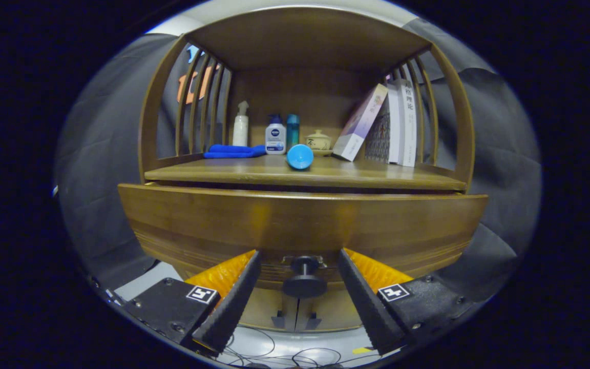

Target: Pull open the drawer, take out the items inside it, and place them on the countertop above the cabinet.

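Wooden curved drawer front (pixel 302 220) hides its contents; gripper (pixel 299 259) fingers stand apart, flanking the round black knob (pixel 304 281) without touching.

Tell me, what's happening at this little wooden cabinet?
A person's handheld gripper is lined up on the drawer knob. Its fingers are open, one on each side of the knob, not pressing it. The drawer sits slightly out from the cabinet. On the countertop above are bottles, a blue cloth and books.
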